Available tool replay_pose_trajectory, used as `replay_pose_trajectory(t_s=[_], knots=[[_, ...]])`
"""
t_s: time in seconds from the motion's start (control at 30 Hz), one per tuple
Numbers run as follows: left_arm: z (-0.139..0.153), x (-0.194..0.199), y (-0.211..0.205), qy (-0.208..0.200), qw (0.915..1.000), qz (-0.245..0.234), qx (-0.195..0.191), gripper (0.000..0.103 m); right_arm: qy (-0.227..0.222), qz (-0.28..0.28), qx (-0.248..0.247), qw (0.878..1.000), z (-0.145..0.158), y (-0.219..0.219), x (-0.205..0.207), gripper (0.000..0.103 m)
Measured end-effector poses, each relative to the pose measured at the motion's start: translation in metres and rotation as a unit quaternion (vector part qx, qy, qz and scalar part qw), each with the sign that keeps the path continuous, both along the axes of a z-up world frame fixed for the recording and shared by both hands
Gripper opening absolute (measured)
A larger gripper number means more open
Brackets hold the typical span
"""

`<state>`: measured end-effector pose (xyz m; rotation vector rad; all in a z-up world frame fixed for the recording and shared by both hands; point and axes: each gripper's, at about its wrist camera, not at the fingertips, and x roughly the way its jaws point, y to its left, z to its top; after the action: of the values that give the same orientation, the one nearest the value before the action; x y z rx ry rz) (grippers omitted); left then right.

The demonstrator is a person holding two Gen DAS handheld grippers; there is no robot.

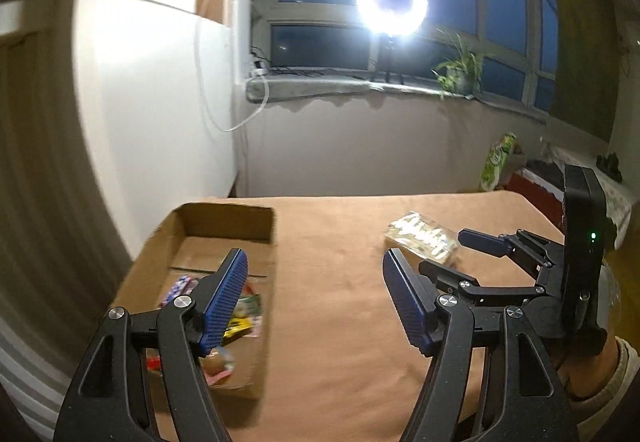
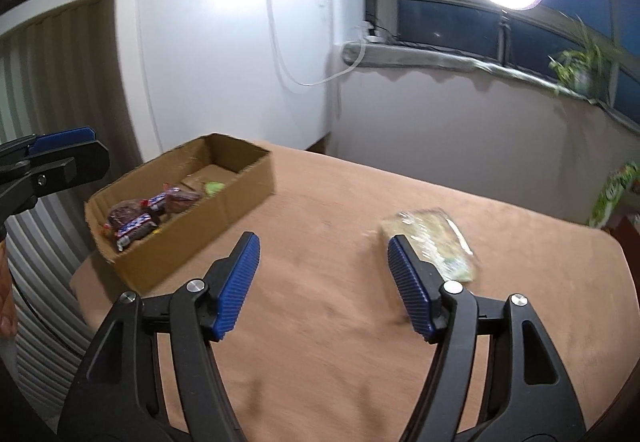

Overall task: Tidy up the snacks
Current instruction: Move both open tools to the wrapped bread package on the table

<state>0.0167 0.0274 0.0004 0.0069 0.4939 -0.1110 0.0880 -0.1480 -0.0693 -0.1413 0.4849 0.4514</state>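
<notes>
Several snacks already lie in the box; one packet remains right of it. Both grippers, left and right, gape wide and empty.

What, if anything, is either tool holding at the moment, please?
Nothing: the left tool and right tool are both open, and the clear snack bag lies free on the table.

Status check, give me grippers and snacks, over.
Left gripper and right gripper open, empty. Clear snack packet on brown table. Cardboard box part-filled. Path clear.
</notes>
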Motion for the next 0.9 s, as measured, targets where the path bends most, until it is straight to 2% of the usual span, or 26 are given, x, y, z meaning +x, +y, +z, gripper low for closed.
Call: replay_pose_trajectory(t_s=[0.3,0.57,0.73,0.9], knots=[[-0.015,0.028,-0.056,0.033,0.9981,-0.046,0.022,0.070,0.025,-0.049,0.019,0.998,-0.020,-0.063,0.016,0.070],[-0.035,0.073,-0.096,0.074,0.9935,-0.085,0.015,0.070,0.055,-0.082,0.027,0.995,-0.041,-0.103,0.035,0.070],[-0.047,0.099,-0.109,0.096,0.9907,-0.097,0.004,0.070,0.075,-0.089,0.029,0.993,-0.051,-0.116,0.050,0.070],[-0.077,0.130,-0.110,0.150,0.9831,-0.099,-0.033,0.070,0.096,-0.087,0.038,0.991,-0.054,-0.123,0.074,0.078]])
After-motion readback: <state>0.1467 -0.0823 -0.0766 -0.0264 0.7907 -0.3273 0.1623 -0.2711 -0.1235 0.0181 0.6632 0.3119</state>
